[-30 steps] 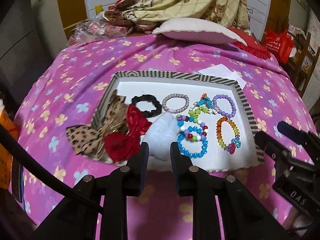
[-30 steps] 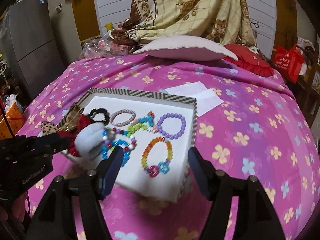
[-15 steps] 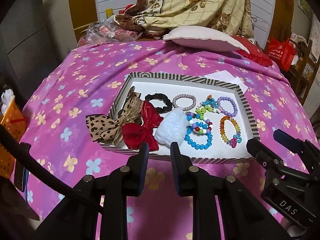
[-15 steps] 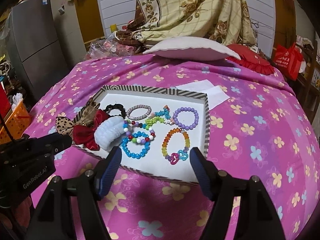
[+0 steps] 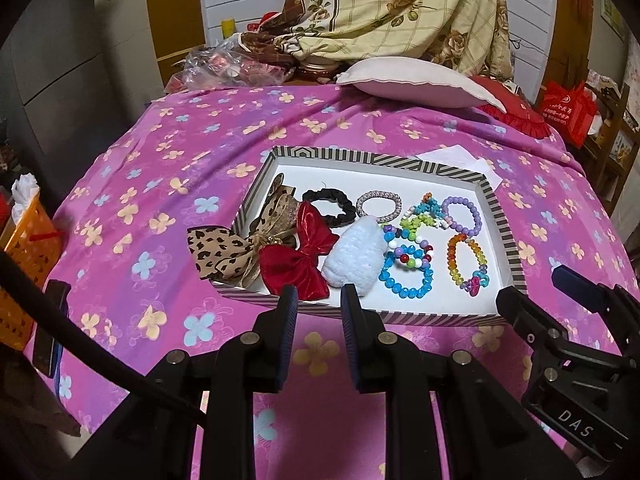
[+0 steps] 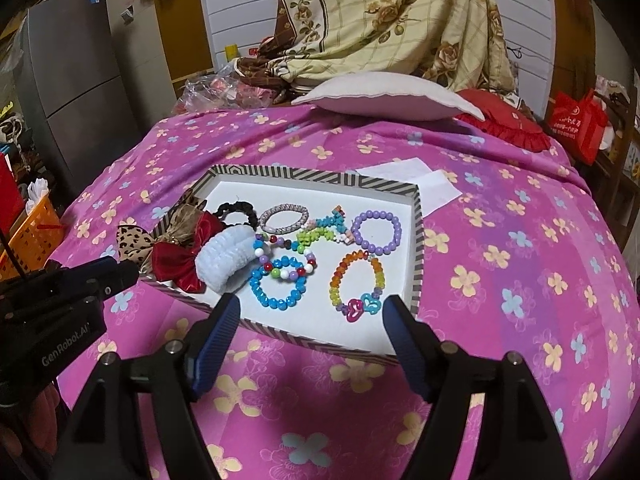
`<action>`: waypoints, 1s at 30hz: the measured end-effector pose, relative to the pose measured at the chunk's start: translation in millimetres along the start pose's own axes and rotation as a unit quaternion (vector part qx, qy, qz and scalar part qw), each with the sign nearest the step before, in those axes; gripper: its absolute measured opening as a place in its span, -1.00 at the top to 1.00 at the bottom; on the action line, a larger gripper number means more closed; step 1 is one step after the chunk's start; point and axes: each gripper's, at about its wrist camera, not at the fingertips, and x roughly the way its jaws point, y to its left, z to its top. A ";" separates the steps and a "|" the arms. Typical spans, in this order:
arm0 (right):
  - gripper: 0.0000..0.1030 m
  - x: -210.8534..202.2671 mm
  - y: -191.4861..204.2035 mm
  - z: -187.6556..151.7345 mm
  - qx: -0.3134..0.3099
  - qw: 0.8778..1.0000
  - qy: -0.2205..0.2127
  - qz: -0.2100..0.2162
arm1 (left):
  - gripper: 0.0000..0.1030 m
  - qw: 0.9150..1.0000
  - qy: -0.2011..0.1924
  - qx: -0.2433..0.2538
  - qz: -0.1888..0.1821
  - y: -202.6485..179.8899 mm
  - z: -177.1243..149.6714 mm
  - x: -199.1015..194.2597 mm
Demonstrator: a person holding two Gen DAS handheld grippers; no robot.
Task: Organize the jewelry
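Note:
A striped-rim tray [image 5: 493,196] [image 6: 418,240] on the pink bed holds a leopard bow [image 5: 224,254], a red bow [image 5: 304,256] [image 6: 180,260], a white fluffy scrunchie [image 5: 354,258] [image 6: 224,256], a black scrunchie [image 5: 330,208], a silver bracelet [image 5: 378,205], a blue bead bracelet [image 5: 406,276] [image 6: 276,286], a purple bracelet [image 5: 460,216] [image 6: 376,232] and a rainbow bracelet [image 5: 468,264] [image 6: 356,280]. My left gripper [image 5: 316,304] is narrowly open and empty, just before the tray's near edge. My right gripper [image 6: 312,312] is wide open and empty, over the tray's near edge.
A pink flowered sheet [image 5: 168,184] covers the bed. A white pillow [image 5: 416,80] and red cushion [image 5: 508,112] lie at the back, with white paper [image 6: 416,180] behind the tray. An orange basket [image 5: 24,264] stands at the left. A red bag [image 6: 576,124] is at right.
Both grippers have pulled back and up from the tray, so it looks smaller and farther. The left gripper's gap has not visibly changed. Nothing in the tray moved.

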 end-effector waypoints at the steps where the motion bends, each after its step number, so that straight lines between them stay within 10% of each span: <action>1: -0.54 0.3 0.1 0.3 0.000 1.000 0.000 0.001 | 0.41 1.000 -0.001 0.000 0.000 0.3 0.1 -0.6; 30: -0.58 -0.7 1.4 0.6 -0.004 1.000 0.007 0.001 | 0.41 1.000 -0.002 0.006 0.004 -2.2 -0.4 -2.9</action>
